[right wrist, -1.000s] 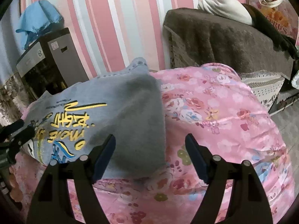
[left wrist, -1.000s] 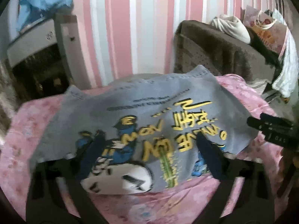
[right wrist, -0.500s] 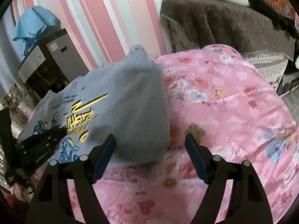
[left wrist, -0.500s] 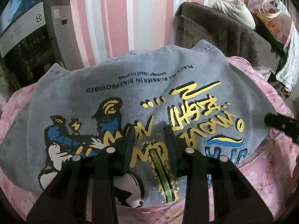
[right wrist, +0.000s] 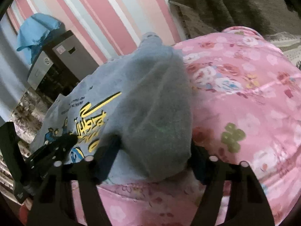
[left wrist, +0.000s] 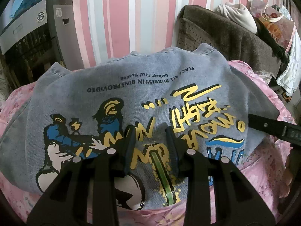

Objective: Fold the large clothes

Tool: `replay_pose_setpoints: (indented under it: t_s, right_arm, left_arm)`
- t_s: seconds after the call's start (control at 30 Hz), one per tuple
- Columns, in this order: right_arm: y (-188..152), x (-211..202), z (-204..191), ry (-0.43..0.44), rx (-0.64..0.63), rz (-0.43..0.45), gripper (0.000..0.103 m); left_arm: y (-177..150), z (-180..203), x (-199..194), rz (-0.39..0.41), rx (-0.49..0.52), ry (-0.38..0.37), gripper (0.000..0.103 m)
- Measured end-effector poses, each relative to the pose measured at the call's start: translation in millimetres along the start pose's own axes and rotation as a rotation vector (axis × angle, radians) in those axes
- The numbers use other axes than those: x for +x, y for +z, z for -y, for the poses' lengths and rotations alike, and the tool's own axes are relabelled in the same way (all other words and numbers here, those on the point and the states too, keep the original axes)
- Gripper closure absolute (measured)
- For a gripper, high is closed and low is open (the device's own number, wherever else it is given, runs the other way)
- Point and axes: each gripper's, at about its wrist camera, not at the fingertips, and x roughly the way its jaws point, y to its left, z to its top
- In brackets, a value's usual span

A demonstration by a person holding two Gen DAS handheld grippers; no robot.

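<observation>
The grey denim garment with the yellow, blue and white cartoon print [left wrist: 143,101] lies folded flat on the pink floral bedspread [left wrist: 263,169], filling the middle of my left wrist view and the left-centre of my right one. My left gripper [left wrist: 151,146] sits low in the centre of its frame, its two black fingers [left wrist: 129,146] drawn fairly close together and pressed down onto the printed cloth, with a narrow ridge of fabric between them; I read that as a pinch on the garment's near part. My right gripper [right wrist: 154,150] sits at the bottom centre of its blurred frame. Its fingers [right wrist: 111,146] stand wide to either side of the garment's plain grey folded end and are closing. The cloth is between them, but the pads do not visibly press it yet. In the left view the right gripper's black arm pokes in from the right edge over the garment's corner. Behind, at the top, run a pink-and-white striped wall [left wrist: 131,18], a brown blanket-covered piece of furniture [left wrist: 225,37] at upper right and a grey appliance [left wrist: 28,30] at upper left.
</observation>
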Motion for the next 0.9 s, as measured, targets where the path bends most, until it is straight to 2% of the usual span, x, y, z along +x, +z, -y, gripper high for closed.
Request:
replay_pose_setpoints:
  t_s: [0.17, 0.37, 0.47, 0.5, 0.67, 0.73, 0.8, 0.9]
  right_arm:
    - [10.4, 10.9, -1.4, 0.035, 0.007, -0.017, 0.036]
    - [15.5, 18.6, -10.7, 0.01, -0.006, 0.004, 0.037]
    - [11.9, 12.0, -25.5, -0.045, -0.117, 0.055, 0.058]
    - [11.8, 9.3, -28.8, -0.062, -0.141, 0.068, 0.062]
    - [7.3, -2.3, -58.7, -0.149, -0.293, 0.127, 0.068]
    - [7.0, -5.2, -67.3, -0.157, -0.323, 0.136, 0.068]
    - [10.9, -3.5, -63.9, -0.16, -0.299, 0.111, 0.068]
    - [18.6, 0.9, -43.9, -0.112, -0.195, 0.068, 0.063]
  left_arm:
    - [0.1, -0.1, -0.1, -0.003, -0.002, 0.001, 0.071]
    - [0.8, -0.2, 0.9, -0.006, -0.007, -0.002, 0.071]
    - [1.0, -0.5, 1.0, -0.007, -0.011, -0.006, 0.071]
    - [1.0, -0.6, 1.2, -0.008, -0.013, -0.007, 0.071]
    - [1.2, -0.1, 2.2, -0.012, -0.013, -0.005, 0.071]
    - [1.2, -0.6, 2.3, -0.013, -0.015, -0.006, 0.071]
    - [1.5, -1.0, 2.5, -0.013, -0.016, -0.008, 0.071]
    - [1.6, -1.7, 2.9, -0.013, -0.017, -0.01, 0.071]
